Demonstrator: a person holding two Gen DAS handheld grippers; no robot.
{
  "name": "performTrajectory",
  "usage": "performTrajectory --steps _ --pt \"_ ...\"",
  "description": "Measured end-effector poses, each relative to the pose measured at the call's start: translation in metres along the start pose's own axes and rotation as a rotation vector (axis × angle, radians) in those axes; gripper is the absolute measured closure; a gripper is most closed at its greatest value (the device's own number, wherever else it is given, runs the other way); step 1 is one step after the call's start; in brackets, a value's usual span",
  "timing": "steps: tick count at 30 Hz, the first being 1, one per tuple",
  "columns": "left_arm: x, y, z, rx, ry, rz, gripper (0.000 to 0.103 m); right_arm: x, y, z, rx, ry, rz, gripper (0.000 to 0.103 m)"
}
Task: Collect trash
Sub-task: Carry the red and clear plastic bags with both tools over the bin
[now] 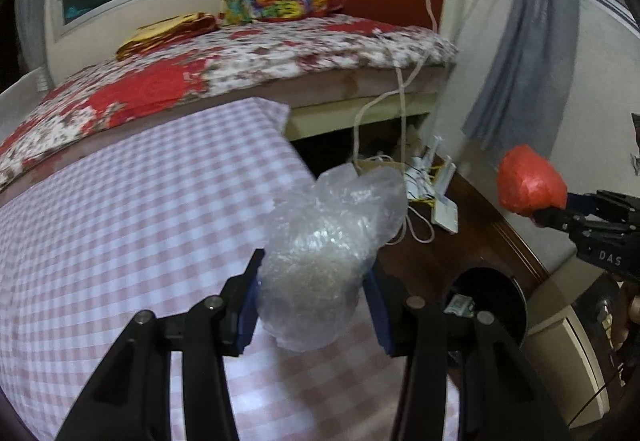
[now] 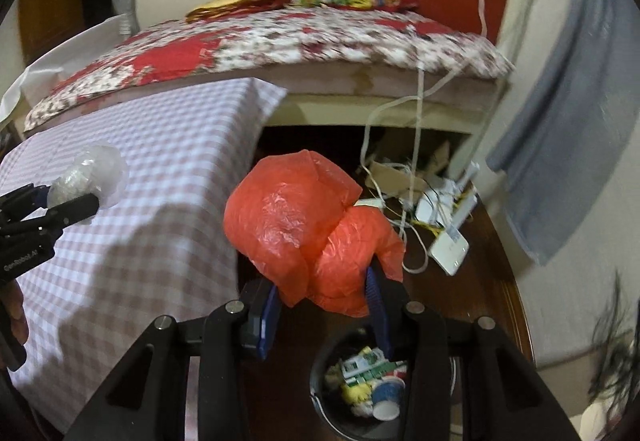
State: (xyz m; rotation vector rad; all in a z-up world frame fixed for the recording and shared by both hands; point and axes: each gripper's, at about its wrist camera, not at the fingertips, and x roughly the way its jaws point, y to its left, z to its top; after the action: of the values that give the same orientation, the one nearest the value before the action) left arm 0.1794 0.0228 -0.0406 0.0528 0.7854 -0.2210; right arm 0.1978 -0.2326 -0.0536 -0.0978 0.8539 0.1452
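Observation:
My left gripper [image 1: 312, 305] is shut on a crumpled clear plastic bag [image 1: 328, 241], held above the right edge of the checked table [image 1: 120, 225]. My right gripper [image 2: 320, 309] is shut on a crumpled red plastic bag [image 2: 300, 225], hanging above the dark floor beside the table. Below it stands a black trash bin [image 2: 320, 397] holding cups and cartons. The bin [image 1: 504, 301] also shows in the left wrist view, low on the right. Each gripper appears in the other's view: the right gripper [image 1: 536, 213] with the red bag [image 1: 528, 181], the left gripper [image 2: 68, 201] with the clear bag [image 2: 92, 177].
A bed [image 2: 280, 37] with a floral cover stands behind the table. White cables [image 2: 416, 145] hang from it to a white router [image 2: 448, 249] and a cardboard piece on the floor. A grey curtain [image 2: 568, 137] hangs at right. A hand [image 2: 16, 317] shows at left.

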Motion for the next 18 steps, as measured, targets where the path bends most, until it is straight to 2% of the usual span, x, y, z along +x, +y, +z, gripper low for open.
performTrajectory --steps 9,14,18 --pt "0.014 -0.061 -0.006 0.104 0.039 -0.080 0.055 0.001 -0.047 -0.050 0.088 0.063 -0.050 0.062" --pt "0.027 -0.106 -0.018 0.172 0.086 -0.133 0.054 0.007 -0.066 -0.082 0.119 0.117 -0.076 0.062" --pt "0.036 -0.126 -0.027 0.199 0.123 -0.155 0.055 0.011 -0.082 -0.106 0.146 0.152 -0.087 0.062"
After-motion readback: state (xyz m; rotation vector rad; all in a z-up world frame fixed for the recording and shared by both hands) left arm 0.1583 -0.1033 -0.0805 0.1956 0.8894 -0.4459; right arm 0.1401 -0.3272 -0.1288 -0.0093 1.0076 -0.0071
